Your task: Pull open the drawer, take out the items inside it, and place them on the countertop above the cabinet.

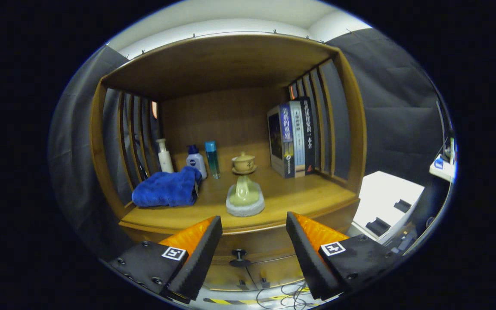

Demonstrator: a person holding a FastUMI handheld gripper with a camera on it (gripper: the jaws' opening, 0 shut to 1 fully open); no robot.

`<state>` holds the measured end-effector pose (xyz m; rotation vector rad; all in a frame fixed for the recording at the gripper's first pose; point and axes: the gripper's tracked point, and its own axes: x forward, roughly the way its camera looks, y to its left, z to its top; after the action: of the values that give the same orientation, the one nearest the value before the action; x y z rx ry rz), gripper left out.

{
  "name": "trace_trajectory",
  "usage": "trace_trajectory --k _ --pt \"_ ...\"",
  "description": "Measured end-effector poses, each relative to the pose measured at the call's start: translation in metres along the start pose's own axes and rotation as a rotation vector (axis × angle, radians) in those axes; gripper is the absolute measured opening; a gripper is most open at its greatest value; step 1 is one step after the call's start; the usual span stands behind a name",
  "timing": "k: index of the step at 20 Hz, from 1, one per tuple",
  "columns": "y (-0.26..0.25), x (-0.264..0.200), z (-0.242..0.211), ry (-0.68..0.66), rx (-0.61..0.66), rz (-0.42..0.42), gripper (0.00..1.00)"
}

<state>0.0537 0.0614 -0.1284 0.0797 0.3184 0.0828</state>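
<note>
The cabinet is the largest thing here, a wooden case with slatted sides and a roofed niche over its countertop. That surface already carries a good deal. A row of books stands upright at the niche's right side. A blue towel lies bunched at the left. Behind the towel stand 3 bottles: a cream pump bottle, a white bottle with a blue cap and a slim teal bottle. Near the middle sits a lidded teacup on its saucer. In front of it is a pale green ceramic piece on a round white pad.

Below the surface's front edge the drawer looks closed, its front flush with the cabinet. Its small dark knob shows between the tongs, just ahead of them. Whether anything lies inside cannot be told. A closed drawer with things above fits 2 stages: items waiting inside, or items already moved up and the drawer shut again.

The tongs stand released, the fingers wide apart and gripping nothing.

The knob is small, rigid and probably smooth, so it is the place to grip the drawer, squarely across its stem. The drawer should slide stiffly and want a straight pull. The ceramics are fragile and slick; the towel is soft and light.
</note>
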Motion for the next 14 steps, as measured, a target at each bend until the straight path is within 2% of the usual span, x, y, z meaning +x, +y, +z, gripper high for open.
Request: trace_trajectory --k 6,14 --pt "-0.008 -0.052 0.075 -0.117 -0.006 -0.008 0.98" --pt "0.004 -0.084 0.112 -0.179 -0.014 0.012 0.98"
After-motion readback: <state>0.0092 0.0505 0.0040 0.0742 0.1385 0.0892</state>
